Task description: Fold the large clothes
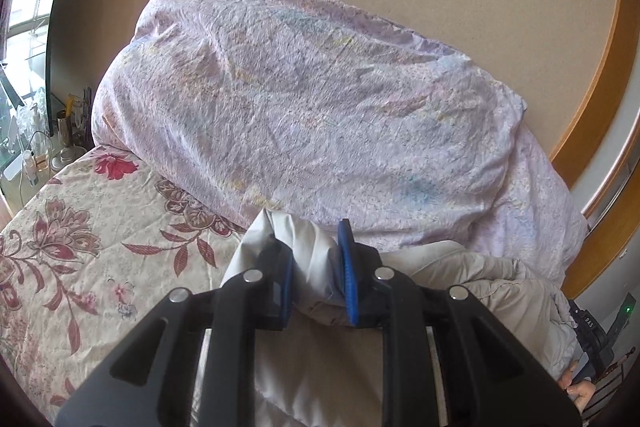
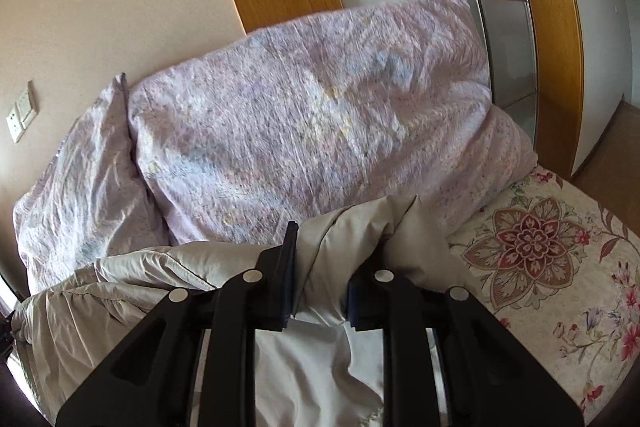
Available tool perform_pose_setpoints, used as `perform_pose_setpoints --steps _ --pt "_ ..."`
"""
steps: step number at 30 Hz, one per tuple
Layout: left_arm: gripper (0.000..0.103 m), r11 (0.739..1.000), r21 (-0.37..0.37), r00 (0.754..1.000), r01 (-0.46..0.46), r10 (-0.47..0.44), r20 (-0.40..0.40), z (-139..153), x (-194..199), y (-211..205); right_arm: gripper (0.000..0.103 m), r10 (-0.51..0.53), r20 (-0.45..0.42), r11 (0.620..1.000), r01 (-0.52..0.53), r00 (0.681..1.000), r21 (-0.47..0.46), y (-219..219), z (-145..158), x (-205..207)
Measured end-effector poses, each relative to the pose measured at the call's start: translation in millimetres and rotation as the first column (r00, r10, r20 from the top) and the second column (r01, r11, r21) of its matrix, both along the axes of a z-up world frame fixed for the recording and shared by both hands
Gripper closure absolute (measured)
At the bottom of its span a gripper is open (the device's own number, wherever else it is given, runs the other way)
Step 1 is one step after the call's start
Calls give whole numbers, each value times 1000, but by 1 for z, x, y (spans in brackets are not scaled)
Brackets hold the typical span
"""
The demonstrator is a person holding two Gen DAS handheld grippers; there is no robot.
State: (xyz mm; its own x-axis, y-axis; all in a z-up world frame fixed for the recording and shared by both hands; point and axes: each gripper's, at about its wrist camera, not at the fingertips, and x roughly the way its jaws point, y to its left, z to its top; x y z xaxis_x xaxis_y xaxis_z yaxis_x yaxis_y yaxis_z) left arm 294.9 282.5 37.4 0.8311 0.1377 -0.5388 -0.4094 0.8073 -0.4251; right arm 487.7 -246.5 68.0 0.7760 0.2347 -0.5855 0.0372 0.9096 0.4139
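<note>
A light grey padded garment [image 1: 460,279] lies bunched on the flowered bed sheet [image 1: 80,247]. My left gripper [image 1: 310,255] is shut on a thick fold of it, with cloth bulging between the blue pads. In the right wrist view the same garment [image 2: 132,279] spreads to the left, and my right gripper [image 2: 320,259] is shut on another fold of it, near the garment's right end. The right fingertip there is hidden under the cloth.
A big lilac quilt [image 1: 300,99] is heaped behind the garment against the beige wall; it fills the middle of the right wrist view [image 2: 300,115]. Bottles and jars [image 1: 60,143] stand at the far left. A wooden-framed wardrobe [image 2: 520,27] stands at the right.
</note>
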Motion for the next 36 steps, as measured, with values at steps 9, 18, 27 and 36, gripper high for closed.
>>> perform_pose_setpoints --steps 9,18,27,36 --pt "17 995 102 1000 -18 17 16 1 4 -19 25 52 52 999 -52 997 3 6 15 -13" --pt "10 968 222 989 119 -96 -115 -10 -18 -76 25 384 -99 903 -396 918 -164 67 4 -45" --pt "10 924 358 956 133 -24 -294 -55 26 -100 26 369 -236 859 -427 899 -283 93 -36 -30" --pt "5 936 342 952 82 29 -306 -75 49 -88 25 319 -259 887 -383 912 -257 98 -61 -10"
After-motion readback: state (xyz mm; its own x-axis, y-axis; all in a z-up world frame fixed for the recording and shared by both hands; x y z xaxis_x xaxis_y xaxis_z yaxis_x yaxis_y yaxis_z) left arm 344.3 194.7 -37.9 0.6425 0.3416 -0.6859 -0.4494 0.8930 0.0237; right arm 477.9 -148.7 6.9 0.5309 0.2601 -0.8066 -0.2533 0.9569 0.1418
